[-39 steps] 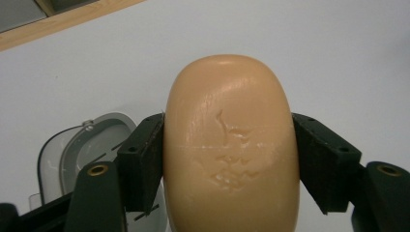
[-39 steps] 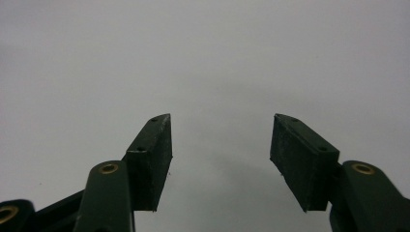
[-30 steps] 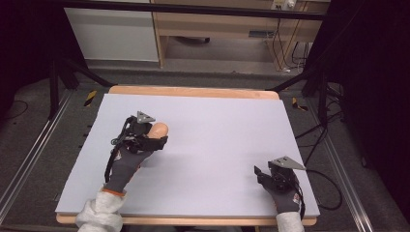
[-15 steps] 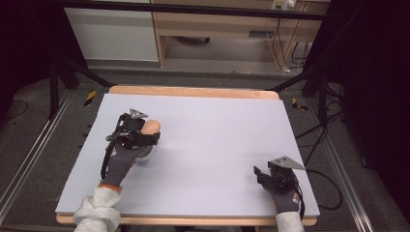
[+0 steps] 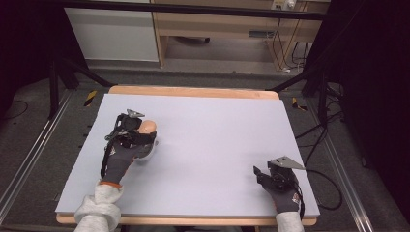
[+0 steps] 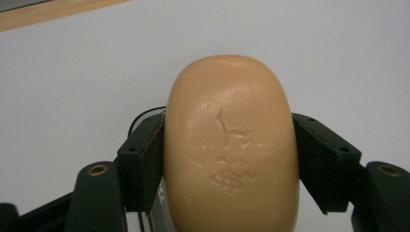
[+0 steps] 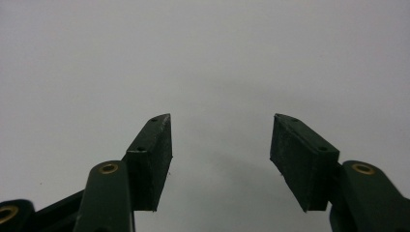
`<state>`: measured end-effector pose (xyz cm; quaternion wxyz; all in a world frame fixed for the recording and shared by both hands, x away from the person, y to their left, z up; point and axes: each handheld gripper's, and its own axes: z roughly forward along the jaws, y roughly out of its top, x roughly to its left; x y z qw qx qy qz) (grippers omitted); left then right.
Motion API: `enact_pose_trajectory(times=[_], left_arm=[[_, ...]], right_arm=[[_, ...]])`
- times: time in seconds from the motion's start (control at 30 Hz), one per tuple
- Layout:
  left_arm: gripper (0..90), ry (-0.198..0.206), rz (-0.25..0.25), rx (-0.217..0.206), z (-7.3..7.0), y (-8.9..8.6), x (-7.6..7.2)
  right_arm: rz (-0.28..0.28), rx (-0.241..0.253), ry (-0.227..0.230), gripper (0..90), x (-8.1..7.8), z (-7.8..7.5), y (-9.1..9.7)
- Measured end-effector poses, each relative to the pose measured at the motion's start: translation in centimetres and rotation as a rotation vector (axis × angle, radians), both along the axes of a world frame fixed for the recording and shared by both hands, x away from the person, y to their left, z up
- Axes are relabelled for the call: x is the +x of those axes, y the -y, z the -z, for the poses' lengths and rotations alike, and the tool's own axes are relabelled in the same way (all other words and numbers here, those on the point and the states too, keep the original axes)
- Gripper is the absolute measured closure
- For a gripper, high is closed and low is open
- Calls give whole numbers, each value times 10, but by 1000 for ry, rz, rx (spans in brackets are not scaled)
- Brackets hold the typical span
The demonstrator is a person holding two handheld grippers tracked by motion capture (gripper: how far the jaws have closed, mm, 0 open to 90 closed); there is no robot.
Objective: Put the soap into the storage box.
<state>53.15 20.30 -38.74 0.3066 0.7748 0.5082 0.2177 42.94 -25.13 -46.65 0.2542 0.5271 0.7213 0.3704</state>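
Observation:
A smooth tan oval lump (image 6: pixel 231 159) with small dents on its face sits between the jaws of my left gripper (image 6: pixel 229 140), which is shut on its two sides. Seen from above, this gripper (image 5: pixel 144 129) and the lump (image 5: pixel 149 127) are over the left part of the lavender table top (image 5: pixel 212 135). A pale rounded thing (image 5: pixel 149 151) lies just under the gloved left hand; what it is I cannot tell. My right gripper (image 5: pixel 259 173) rests near the front right corner, and its jaws (image 7: pixel 220 140) stand open with only bare table between them.
The table top has a wooden rim (image 5: pixel 193 92) at the far edge. Beyond it are a white cabinet (image 5: pixel 113 31) and a wooden shelf unit (image 5: pixel 217 29). Metal rails (image 5: pixel 29 159) run along the floor on both sides, and cables (image 5: pixel 314 135) lie at the right.
My left gripper has carried the tan lump a little to the left and turned slightly. The right gripper has stayed where it was.

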Motion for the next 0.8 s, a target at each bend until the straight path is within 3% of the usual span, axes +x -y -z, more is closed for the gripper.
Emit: enact_pose_trajectory(times=[0.8], left_arm=[[317, -37, -27, -4, 21, -7, 3]], right_arm=[[-3, -2, -3, 402, 0, 1, -1]])
